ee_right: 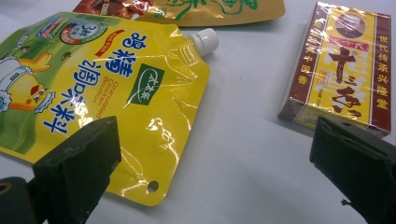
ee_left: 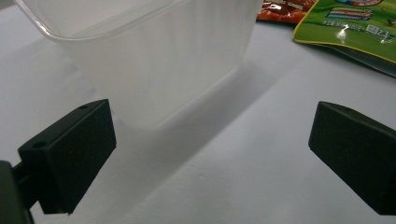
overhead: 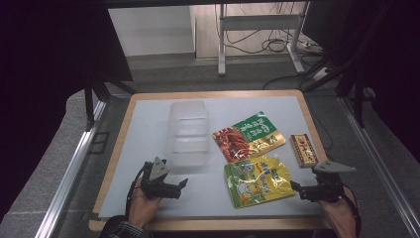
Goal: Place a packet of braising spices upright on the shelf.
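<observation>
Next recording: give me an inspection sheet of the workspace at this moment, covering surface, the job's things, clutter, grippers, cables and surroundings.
Surface: white mat on a wooden table, flat.
Job's things: clear plastic container, upright, nothing seen inside; yellow spouted pouch, lying flat; red and green pouch, flat, behind the yellow one; small red and yellow box, apart from both pouches.
Clutter: nothing seen.
Grippers: left hand-held gripper open, holding nothing, just short of the container; right hand-held gripper open, holding nothing, at the yellow pouch's edge.
Cables: loose cables on the floor beyond the table.
Surroundings: metal stand, dark curtains at both sides.
</observation>
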